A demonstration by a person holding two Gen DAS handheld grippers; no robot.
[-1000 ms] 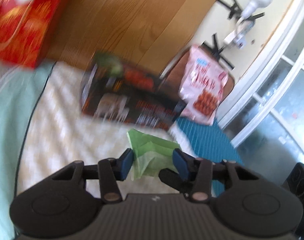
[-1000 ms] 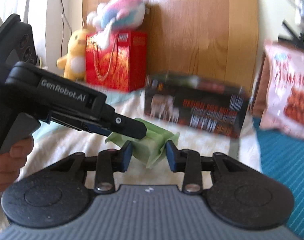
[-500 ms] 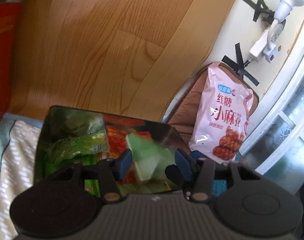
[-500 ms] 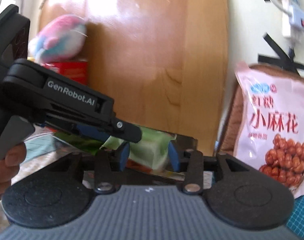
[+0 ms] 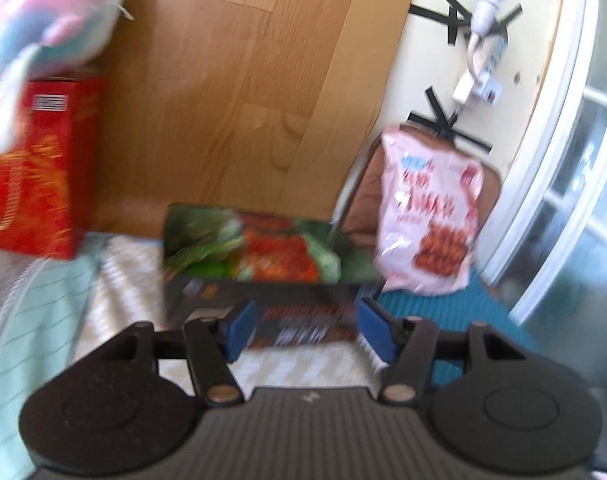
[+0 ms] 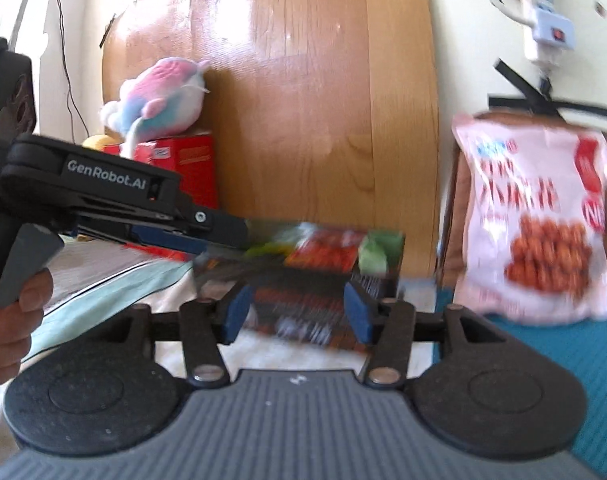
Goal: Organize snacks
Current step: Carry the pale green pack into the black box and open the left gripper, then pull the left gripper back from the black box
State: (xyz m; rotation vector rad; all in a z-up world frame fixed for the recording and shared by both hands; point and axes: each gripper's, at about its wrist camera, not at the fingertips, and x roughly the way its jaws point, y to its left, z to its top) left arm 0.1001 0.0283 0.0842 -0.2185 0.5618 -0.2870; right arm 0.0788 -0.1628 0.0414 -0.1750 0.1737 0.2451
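A black snack box (image 5: 263,300) stands open on the bed against the wooden headboard, and it also shows in the right wrist view (image 6: 303,292). Green and orange snack packets (image 5: 263,252) lie inside it; a light green packet (image 6: 373,252) sits at its right end. A pink snack bag (image 5: 427,212) leans upright to the right of the box, seen too in the right wrist view (image 6: 539,220). My left gripper (image 5: 309,330) is open and empty in front of the box. My right gripper (image 6: 297,314) is open and empty, with the left gripper's body to its left.
A red gift box (image 5: 35,172) stands left of the snack box with a pink and blue plush toy (image 6: 159,96) on top. The wooden headboard (image 5: 243,100) is behind. A power strip (image 6: 543,20) hangs on the wall. A teal mat (image 6: 575,360) lies right.
Both grippers held the light green packet, carried it over the box, then opened. The packet now lies in the box and both grippers have pulled back.
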